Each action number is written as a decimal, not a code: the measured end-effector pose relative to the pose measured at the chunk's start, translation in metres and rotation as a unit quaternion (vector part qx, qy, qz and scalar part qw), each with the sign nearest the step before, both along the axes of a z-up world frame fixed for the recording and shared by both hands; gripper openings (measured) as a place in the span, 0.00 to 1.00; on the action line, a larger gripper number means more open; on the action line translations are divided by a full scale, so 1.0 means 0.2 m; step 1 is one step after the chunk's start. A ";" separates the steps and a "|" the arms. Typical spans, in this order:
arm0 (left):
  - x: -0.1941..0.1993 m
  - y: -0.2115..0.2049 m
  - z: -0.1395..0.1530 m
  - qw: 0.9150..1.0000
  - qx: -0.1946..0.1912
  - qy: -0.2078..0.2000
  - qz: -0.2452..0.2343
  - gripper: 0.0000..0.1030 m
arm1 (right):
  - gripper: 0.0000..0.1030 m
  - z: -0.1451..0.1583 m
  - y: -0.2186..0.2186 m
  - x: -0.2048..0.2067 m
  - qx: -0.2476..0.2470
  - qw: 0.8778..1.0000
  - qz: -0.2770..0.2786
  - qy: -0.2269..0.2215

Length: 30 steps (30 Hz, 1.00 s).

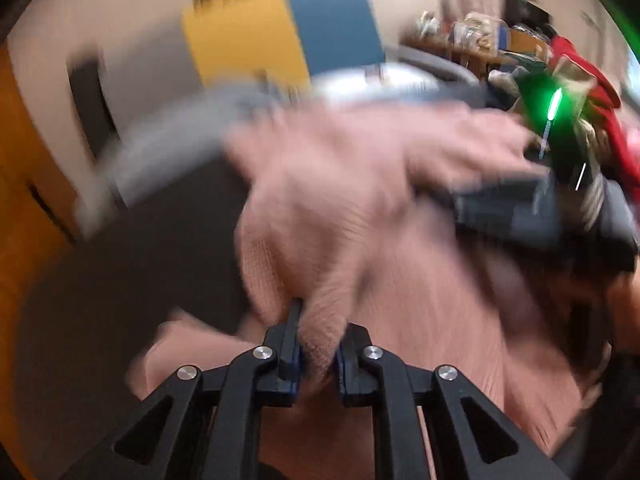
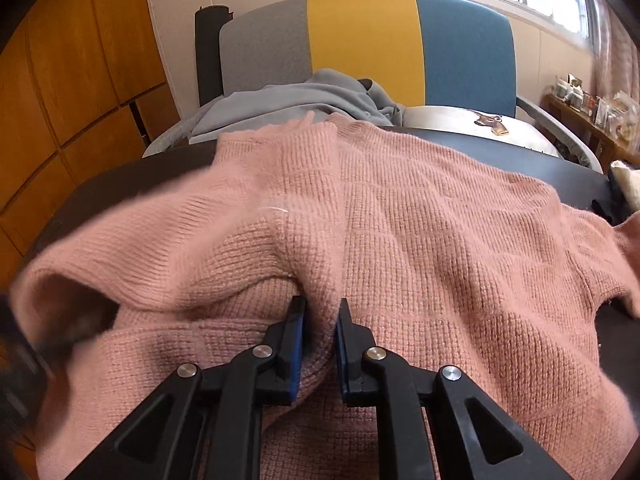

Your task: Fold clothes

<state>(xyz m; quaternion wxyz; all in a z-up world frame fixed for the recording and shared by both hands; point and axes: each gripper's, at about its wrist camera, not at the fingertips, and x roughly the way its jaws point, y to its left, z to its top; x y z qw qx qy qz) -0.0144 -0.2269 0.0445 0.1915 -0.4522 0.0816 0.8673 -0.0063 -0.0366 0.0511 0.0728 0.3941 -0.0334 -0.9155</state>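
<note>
Pink waffle-knit sweater, grey garment, grey-yellow-blue striped chair, dark table

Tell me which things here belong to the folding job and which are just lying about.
In the job:
pink knit sweater
left gripper, shut on a fold of it
right gripper, shut on a fold of it
dark table under it

Lying about:
grey garment
striped chair
cluttered shelf

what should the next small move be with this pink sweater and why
Probably carry the left gripper across toward the middle. Both it and the right gripper pinch bunched folds of the pink sweater, which lies spread on the dark table, so the lifted side looks ready to fold over.
</note>
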 end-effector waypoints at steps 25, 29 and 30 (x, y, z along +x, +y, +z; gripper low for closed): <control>-0.24 -0.55 -0.15 0.933 0.205 -0.148 0.254 0.20 | 0.13 -0.01 0.03 0.00 -0.011 1.000 0.002 0.001; -0.23 -0.57 -0.17 0.911 0.300 -0.158 0.237 0.07 | 0.14 -0.01 0.07 -0.01 -0.042 0.999 -0.002 -0.004; -0.23 -0.58 -0.17 0.909 0.309 -0.152 0.235 0.06 | 0.15 -0.01 0.07 -0.01 -0.042 0.999 -0.003 -0.005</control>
